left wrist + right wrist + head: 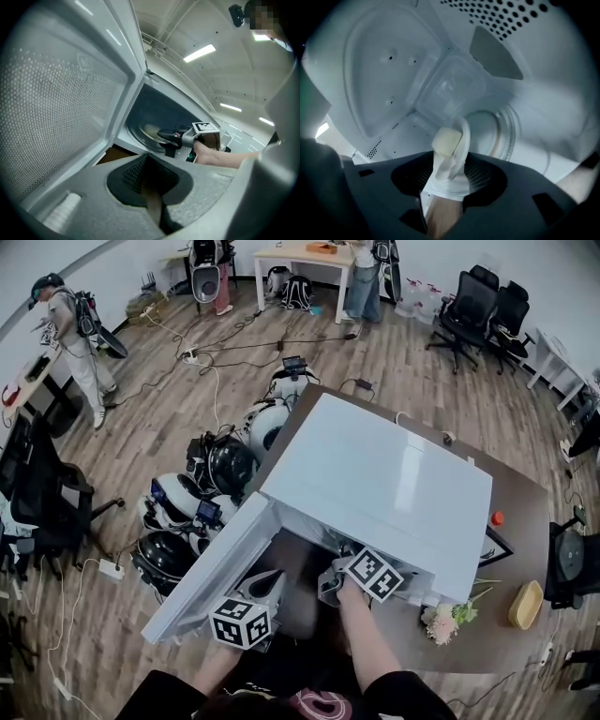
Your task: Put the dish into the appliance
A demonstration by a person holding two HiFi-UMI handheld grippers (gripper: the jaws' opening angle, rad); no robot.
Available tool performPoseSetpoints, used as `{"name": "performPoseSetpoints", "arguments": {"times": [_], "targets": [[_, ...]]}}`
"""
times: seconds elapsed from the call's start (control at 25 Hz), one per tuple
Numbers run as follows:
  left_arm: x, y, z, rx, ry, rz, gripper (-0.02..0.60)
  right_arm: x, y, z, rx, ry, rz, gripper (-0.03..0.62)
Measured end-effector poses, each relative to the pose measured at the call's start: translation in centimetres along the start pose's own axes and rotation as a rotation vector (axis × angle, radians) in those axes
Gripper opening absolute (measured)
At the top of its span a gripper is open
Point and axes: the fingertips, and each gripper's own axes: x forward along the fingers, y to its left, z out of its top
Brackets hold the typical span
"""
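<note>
A white microwave (375, 474) stands on the brown table (520, 521) with its door (211, 573) swung open toward me. My right gripper (328, 589) reaches into the cavity. A white dish (459, 140) carrying a cream block sits edge-on between its jaws, which stand apart, just in front of the glass turntable (506, 133). From the left gripper view, the right gripper (165, 136) shows inside the cavity with the pale dish (151, 130) at its tip. My left gripper (270, 579) hangs outside by the door, jaws together and holding nothing.
On the table right of the microwave lie a bunch of flowers (441, 620), a wooden bowl (525, 604) and a small red object (498, 517). Round black-and-white devices (220, 465) and cables crowd the floor to the left. Office chairs (469, 306) and people stand farther off.
</note>
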Motion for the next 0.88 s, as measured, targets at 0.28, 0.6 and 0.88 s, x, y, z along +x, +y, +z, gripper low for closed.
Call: {"name": "performPoseSetpoints", "arguments": {"times": [0.28,0.6,0.88], "targets": [[0.1,-0.2,0.0,0.006,-0.001,-0.004,0.009,0.0,0.5,-2.3,-0.399,0.16,-0.05,0.288],[0.3,-0.4,0.0,0.025,-0.001,-0.007,0.009,-0.1,-0.3,-4.6,-0.859,0.303,-0.195,0.299],[0.1,-0.7,-0.3,0.041,0.003,-0.009,0.009,-1.2,-1.0,-4.7,-0.94,0.339,-0.264,0.299]]}}
